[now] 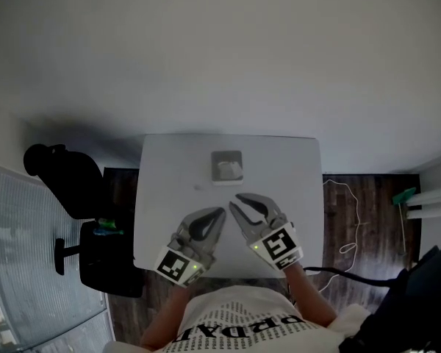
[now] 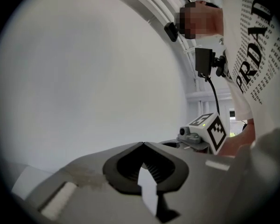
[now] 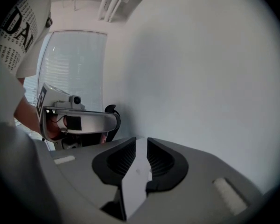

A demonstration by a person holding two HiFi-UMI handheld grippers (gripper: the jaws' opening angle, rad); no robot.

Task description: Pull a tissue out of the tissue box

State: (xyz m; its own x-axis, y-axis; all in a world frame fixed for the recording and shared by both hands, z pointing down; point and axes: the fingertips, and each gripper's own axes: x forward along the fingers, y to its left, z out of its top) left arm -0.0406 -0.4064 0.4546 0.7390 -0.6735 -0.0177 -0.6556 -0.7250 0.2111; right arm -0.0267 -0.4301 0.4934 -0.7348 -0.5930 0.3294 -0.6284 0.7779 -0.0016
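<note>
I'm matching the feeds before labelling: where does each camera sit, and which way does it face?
Head view: on the person's head, looking steeply down at the table, tissue box, left claw, right claw and shirt.
Left gripper view: rides the left claw, facing a white wall; the right claw's marker cube and shirt show.
Right gripper view: rides the right claw, facing the white wall; the left claw shows at left.
Shared: each gripper view catches the other claw.
</note>
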